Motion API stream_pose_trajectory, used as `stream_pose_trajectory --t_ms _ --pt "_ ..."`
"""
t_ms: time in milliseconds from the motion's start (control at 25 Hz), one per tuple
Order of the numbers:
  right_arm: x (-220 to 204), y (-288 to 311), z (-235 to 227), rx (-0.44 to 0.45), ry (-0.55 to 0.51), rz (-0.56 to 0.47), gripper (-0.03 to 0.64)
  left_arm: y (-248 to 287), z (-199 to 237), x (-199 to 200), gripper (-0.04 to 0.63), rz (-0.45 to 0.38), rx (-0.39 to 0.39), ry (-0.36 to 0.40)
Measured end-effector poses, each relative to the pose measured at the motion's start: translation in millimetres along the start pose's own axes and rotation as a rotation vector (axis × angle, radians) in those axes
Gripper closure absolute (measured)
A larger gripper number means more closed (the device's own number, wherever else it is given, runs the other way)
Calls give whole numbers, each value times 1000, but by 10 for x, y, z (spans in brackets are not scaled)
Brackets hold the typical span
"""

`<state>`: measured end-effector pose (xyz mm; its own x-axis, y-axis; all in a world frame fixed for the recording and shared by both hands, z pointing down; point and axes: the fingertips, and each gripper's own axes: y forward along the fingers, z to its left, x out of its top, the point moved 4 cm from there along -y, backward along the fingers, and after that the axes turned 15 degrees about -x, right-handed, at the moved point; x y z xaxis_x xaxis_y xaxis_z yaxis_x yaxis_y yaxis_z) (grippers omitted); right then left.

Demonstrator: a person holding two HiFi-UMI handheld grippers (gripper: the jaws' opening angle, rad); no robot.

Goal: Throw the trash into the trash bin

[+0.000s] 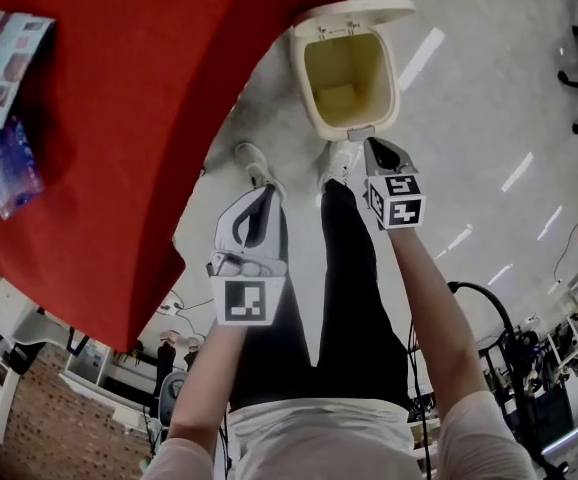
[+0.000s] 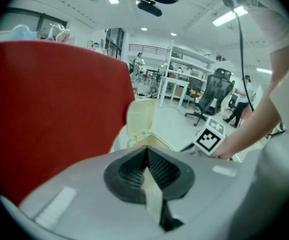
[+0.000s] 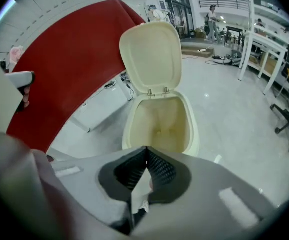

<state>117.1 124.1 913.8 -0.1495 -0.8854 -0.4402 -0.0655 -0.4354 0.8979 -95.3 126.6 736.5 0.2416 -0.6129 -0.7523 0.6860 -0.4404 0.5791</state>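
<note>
Looks like the drop-off end of a run. Both grippers are out over the floor by the bin, which stands just off the red table's corner w/ its lid tipped right back, mouth wide open. The right gripper hangs at the bin's near rim, nose pitched steeply down at the opening. The left gripper sits beside the person's leg, short of the bin.

Jaws: the left is pinched fully shut, tips meeting, w/ only a pale strip showing in the slit behind them. The right's tips are together too. A small white crumpled-looking bit shows behind them – maybe a thin scrap, maybe just the white shoe below; I can't tell which.

So no sure piece of trash in either grip. A squarish pale block lies at the bin's bottom (trash or the bin's own floor – can't say). On the table's far side lie a blue packet and a leaflet, well apart from both grippers, prob. what's left to clear.

Next, I'd judge: if the right does pinch a scrap, it needs to go a touch further over the mouth, then part its jaws. Otherwise a gripper must swing back to the table and open before it can take the packet.
</note>
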Motion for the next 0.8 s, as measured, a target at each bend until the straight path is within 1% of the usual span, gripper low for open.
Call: stream_pose_trajectory --t_ms 120,160,240,360,400,600,800 --pt "161 -311 -59 16 -2 -30 617 -88 -74 197 592 -5 13 -41" --pt "241 -437 -65 21 -3 -47 617 -136 -91 284 592 -5 14 -44" --pt "422 -701 -63 30 -3 -89 617 -234 -113 478 592 -20 6 -19" --pt "655 -1142 -30 45 1 -143 617 -392 -173 740 592 -46 -30 72" --pt "727 -1297 -15 52 0 -159 617 -452 -204 830 592 -51 -37 84" --pt "1045 -2101 37 77 5 -239 617 -804 -455 1252 592 -53 -67 101" --pt "1303 -2713 55 95 15 -298 617 -1100 -648 1552 591 -48 -87 113"
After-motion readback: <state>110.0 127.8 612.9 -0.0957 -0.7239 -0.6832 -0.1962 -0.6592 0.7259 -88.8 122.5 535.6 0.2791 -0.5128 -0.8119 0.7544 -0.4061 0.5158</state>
